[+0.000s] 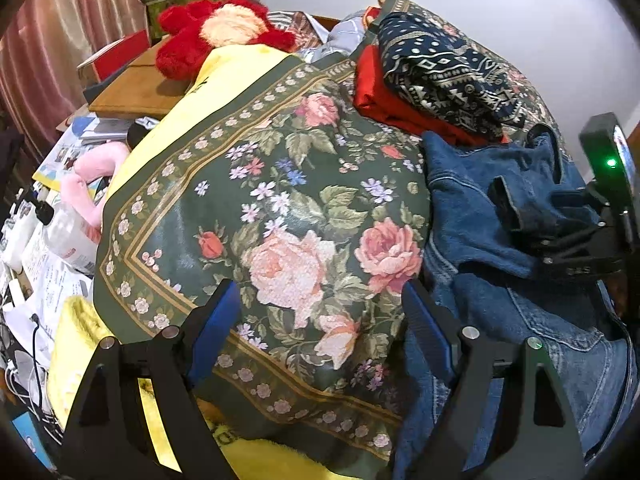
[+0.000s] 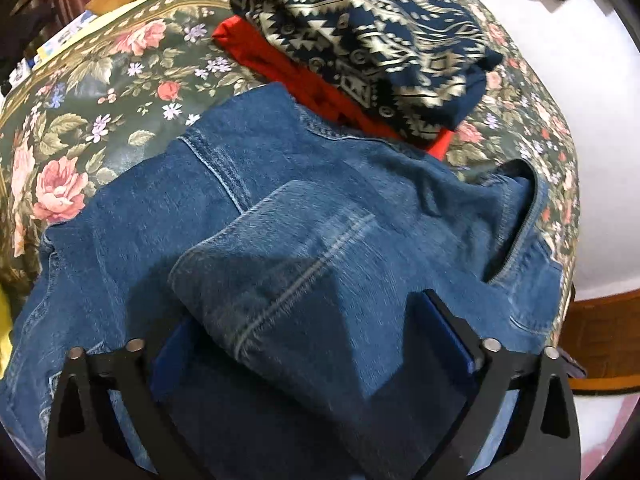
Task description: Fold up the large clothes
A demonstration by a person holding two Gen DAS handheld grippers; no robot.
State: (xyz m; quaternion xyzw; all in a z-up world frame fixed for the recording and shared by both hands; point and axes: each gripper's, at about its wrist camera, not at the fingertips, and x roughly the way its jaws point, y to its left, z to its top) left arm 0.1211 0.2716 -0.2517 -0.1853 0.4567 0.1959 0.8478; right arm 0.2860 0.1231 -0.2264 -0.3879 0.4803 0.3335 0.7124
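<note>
A crumpled blue denim garment point(image 2: 280, 208) was spread on the green floral cloth point(image 1: 248, 184), right of centre. Left gripper point(image 1: 320, 304) jaws were held wide, empty; right gripper point(image 2: 320, 320) jaws, wide, straddled a denim fold. No legible writing was seen.

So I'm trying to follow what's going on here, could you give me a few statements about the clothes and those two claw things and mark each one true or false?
1. The navy patterned garment lies on top of the red garment. True.
2. The left gripper is clamped on the jeans. False: its jaws are spread, with only the floral cloth showing between them.
3. A fold of the blue jeans lies between the right gripper fingers. True.
4. The jeans are already folded and stacked on the pile. False: they lie rumpled beside it.
5. A red plush toy sits past the cloth's far edge. True.
</note>
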